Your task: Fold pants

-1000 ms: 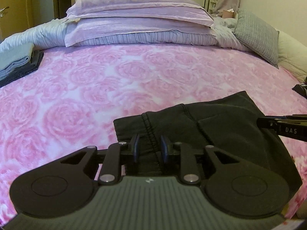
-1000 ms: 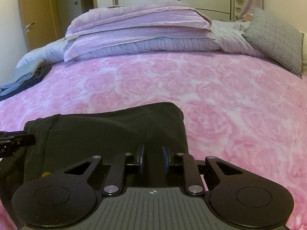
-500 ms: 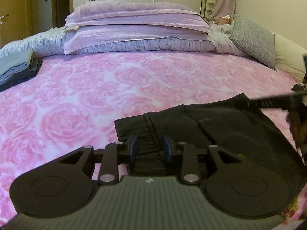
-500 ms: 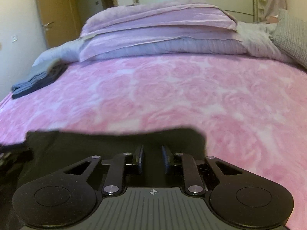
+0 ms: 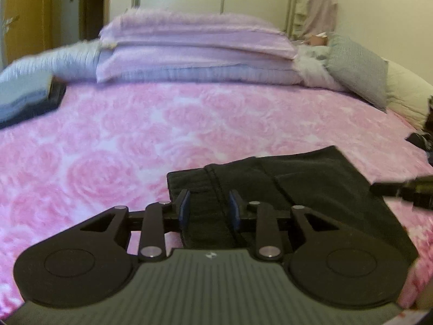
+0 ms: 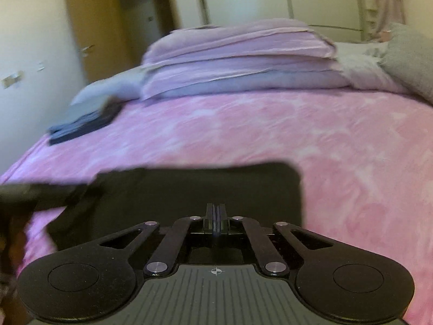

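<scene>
The risk I see is a lopsided fold: only one side has a grip, so if I lift now the free side can sag and the stacked layers slide apart on the soft bed (image 5: 113, 140). The pants (image 5: 297, 187) lie folded dark at the near edge. My left gripper (image 5: 209, 207) stands partly open, fingers either side of the seam, not pinching. My right gripper (image 6: 215, 215) is pressed closed, seemingly on the near hem, though blur hides the contact.
</scene>
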A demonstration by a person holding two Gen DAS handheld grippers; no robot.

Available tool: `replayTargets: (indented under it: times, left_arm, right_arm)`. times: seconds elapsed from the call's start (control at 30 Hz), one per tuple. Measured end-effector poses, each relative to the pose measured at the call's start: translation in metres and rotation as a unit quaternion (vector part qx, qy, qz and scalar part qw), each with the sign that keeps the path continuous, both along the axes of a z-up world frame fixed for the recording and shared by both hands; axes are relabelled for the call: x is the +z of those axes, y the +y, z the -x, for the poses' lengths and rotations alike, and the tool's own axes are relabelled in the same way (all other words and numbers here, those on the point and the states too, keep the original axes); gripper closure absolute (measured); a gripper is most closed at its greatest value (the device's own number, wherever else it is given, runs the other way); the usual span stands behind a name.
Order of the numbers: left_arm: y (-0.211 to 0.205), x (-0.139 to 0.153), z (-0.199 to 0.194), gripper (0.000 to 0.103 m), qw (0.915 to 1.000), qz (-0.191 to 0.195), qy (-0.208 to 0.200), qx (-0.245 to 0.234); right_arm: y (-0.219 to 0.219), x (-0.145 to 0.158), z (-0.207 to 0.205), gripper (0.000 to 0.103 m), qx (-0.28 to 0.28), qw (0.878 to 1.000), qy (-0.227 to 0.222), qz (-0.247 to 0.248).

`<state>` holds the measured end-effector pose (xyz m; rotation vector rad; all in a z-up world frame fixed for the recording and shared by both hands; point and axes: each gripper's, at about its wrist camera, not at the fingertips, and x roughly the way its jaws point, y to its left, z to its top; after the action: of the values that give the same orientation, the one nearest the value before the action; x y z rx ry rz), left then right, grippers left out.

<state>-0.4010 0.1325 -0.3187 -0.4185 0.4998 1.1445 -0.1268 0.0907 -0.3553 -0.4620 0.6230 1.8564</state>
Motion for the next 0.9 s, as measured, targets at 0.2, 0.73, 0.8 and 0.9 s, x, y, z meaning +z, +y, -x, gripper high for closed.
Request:
replayTargets:
  times: [0.2, 0.73, 0.8, 0.9]
  left_arm:
    - [-0.037, -0.019, -0.010, 0.077, 0.9964, -0.001, 0.065, -0.054]
    - [-0.078, -0.004, -0.008, 0.080, 0.9977, 0.011, 0.049, -0.045]
    - [-0.083, 0.004, -0.003, 0.080, 0.9983, 0.019, 0.038, -0.041]
    - [-0.094, 0.014, 0.006, 0.078, 0.9986, 0.036, 0.024, -0.032]
  right_arm:
    - [-0.015, -0.037, 0.031, 0.103, 0.013, 0.999, -0.027, 0.041]
    - [-0.066, -0.028, 0.051, 0.103, -0.045, 0.998, 0.003, 0.033]
    - [-0.071, -0.017, 0.050, 0.103, -0.049, 0.998, 0.009, 0.034]
    - [-0.087, -0.002, 0.051, 0.096, -0.053, 0.998, -0.003, 0.027]
